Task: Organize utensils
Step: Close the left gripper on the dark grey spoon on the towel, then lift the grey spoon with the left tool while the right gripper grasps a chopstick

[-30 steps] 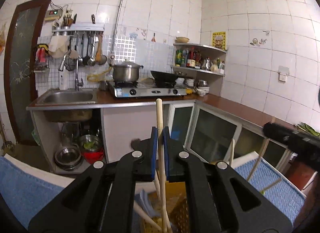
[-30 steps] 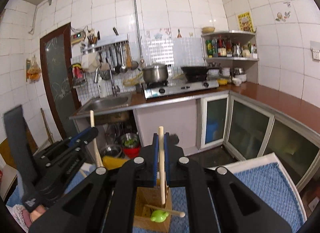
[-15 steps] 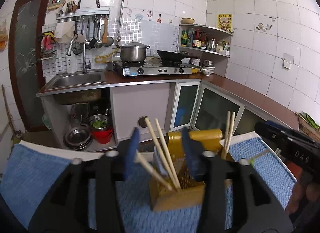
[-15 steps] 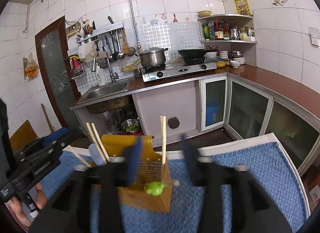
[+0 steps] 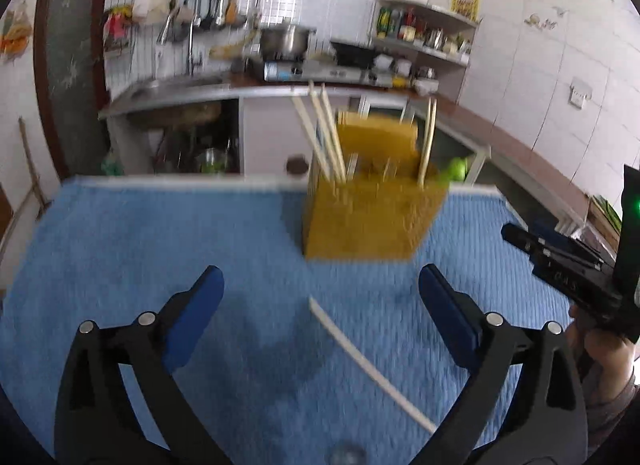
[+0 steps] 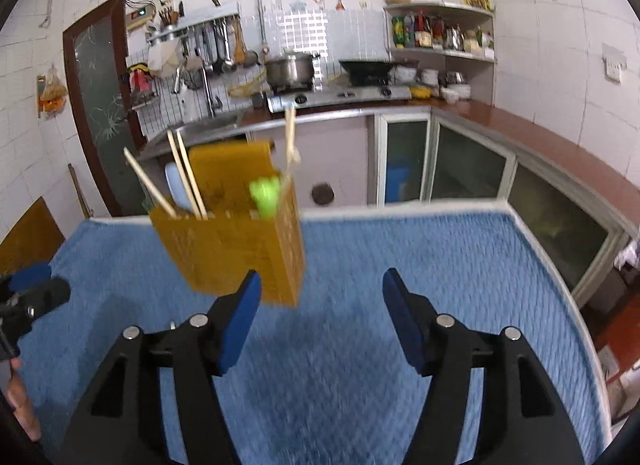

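Note:
A yellow utensil holder [image 5: 372, 205] stands on the blue mat [image 5: 160, 257] and also shows in the right wrist view [image 6: 236, 249]. Several chopsticks [image 5: 326, 137] stand in it, along with a green-tipped utensil [image 6: 265, 193]. One loose chopstick [image 5: 368, 365] lies on the mat between the fingers of my left gripper [image 5: 320, 297], which is open and empty. My right gripper [image 6: 322, 305] is open and empty, just in front of the holder. The right gripper's body shows at the right of the left wrist view [image 5: 568, 277].
The mat covers a table whose far edge [image 6: 400, 205] faces a kitchen counter with sink [image 6: 208, 125], stove and pot [image 6: 290, 69]. Glass-door cabinets [image 6: 468, 169] run along the right. A wooden board [image 6: 28, 233] sits at the left.
Both grippers have let go of the chopsticks they held, opened wide and pulled back from the holder. The views have tilted down onto the mat; a loose chopstick now lies before my left gripper.

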`<action>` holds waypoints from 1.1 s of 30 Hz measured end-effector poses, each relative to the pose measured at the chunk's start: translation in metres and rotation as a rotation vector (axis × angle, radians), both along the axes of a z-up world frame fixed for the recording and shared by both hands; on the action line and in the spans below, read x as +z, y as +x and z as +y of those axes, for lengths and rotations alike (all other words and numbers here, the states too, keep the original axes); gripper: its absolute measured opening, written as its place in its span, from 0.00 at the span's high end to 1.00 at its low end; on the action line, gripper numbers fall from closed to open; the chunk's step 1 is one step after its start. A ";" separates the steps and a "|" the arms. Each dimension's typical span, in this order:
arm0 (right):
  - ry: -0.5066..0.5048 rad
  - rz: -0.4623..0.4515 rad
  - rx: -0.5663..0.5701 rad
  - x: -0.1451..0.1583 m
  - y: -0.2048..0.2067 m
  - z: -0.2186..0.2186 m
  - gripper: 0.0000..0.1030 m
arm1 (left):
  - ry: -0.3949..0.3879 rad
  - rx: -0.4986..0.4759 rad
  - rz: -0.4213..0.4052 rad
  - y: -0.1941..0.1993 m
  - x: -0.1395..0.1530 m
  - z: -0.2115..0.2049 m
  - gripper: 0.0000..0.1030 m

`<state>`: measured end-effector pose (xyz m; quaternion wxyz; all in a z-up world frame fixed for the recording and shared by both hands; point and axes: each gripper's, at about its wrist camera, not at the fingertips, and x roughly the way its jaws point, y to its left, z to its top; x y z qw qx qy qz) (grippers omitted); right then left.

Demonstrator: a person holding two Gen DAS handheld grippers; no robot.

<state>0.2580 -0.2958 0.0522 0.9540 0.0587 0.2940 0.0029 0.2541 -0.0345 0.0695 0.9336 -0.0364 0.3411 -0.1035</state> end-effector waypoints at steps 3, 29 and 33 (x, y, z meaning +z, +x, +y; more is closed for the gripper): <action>0.009 0.037 -0.011 -0.019 -0.015 -0.005 0.39 | -0.007 -0.004 0.073 -0.022 -0.025 -0.001 0.08; 0.008 0.154 -0.020 -0.089 -0.042 0.004 0.39 | 0.109 -0.031 0.291 -0.074 -0.116 -0.027 0.68; 0.005 0.158 -0.004 -0.089 -0.040 0.013 0.39 | 0.122 -0.047 0.277 -0.073 -0.115 -0.027 0.68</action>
